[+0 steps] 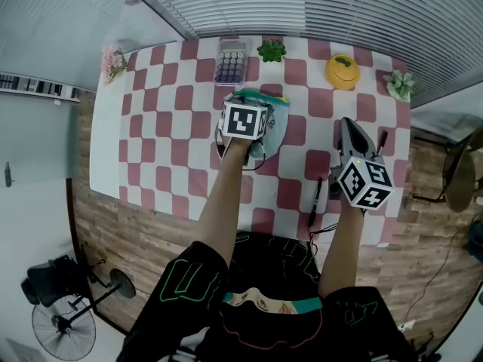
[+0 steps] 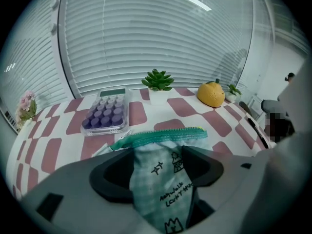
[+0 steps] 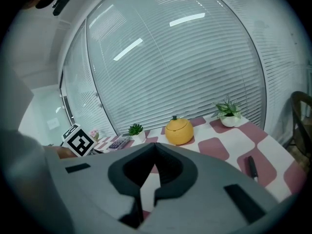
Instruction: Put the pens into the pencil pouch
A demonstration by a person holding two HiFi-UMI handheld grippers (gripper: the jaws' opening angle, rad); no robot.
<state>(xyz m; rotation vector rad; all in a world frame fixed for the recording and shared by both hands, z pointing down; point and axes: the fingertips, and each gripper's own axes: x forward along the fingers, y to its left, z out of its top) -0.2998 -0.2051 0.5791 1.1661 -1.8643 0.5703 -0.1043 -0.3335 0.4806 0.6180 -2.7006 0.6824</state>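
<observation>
Near the counter's (image 1: 151,127) front edge a black pen (image 1: 315,200) lies loose, just beside the right claw (image 3: 155,149), whose jaws are pressed together on nothing; a second pen (image 1: 383,141) lies on that claw's other side; mid-counter, the left claw (image 2: 158,154) points steeply down with its jaws spread wide, the teal checked pencil pouch (image 2: 163,184) standing between them, green zip edge on the far side; along the far edge sit a purple-keyed calculator (image 1: 230,60), a small succulent (image 1: 272,50) and an orange pot (image 1: 342,72).
</observation>
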